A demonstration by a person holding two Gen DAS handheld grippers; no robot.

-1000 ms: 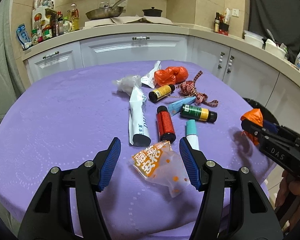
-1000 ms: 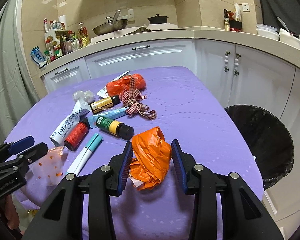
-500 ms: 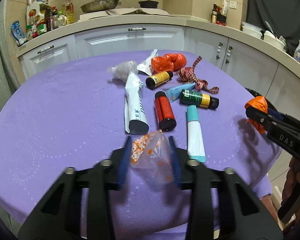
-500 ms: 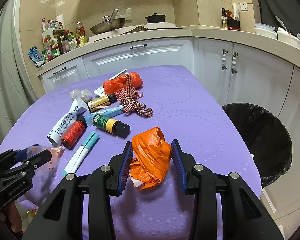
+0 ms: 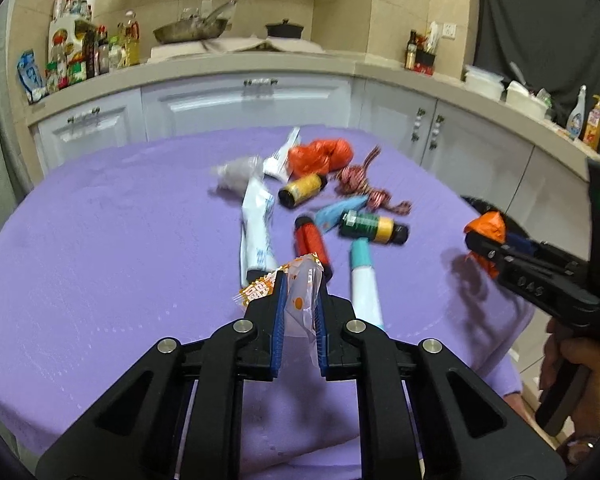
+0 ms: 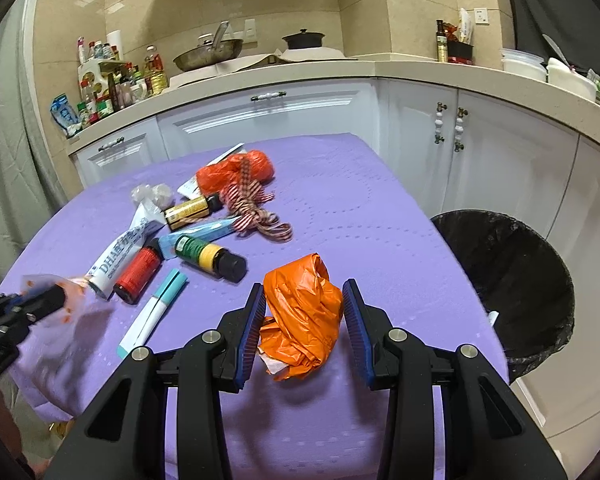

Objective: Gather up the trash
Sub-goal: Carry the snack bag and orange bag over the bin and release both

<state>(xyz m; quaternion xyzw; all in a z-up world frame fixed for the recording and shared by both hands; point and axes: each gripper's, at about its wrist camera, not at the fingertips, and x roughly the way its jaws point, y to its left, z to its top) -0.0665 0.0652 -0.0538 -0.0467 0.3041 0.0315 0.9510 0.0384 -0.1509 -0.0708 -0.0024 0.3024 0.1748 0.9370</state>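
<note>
My left gripper [image 5: 300, 284] is shut on a clear snack wrapper with orange print [image 5: 300, 292] and holds it a little above the purple table [image 5: 100, 248]. It also shows in the right wrist view [image 6: 66, 294]. My right gripper [image 6: 304, 296] is shut on a crumpled orange plastic bag [image 6: 304, 320], also seen in the left wrist view [image 5: 486, 228]. A black-lined trash bin [image 6: 516, 276] stands on the floor right of the table.
On the table lie a white tube [image 5: 256, 232], a red bottle [image 5: 312, 240], a green bottle [image 5: 374, 228], a teal-capped tube [image 5: 364, 280], a yellow-labelled bottle [image 5: 302, 190], a checked ribbon [image 5: 364, 188], another orange bag [image 5: 320, 156] and crumpled clear plastic [image 5: 236, 174]. White cabinets stand behind.
My left gripper closed on the snack wrapper and lifted it off the table. My right gripper kept its hold on the orange bag and rose slightly.
</note>
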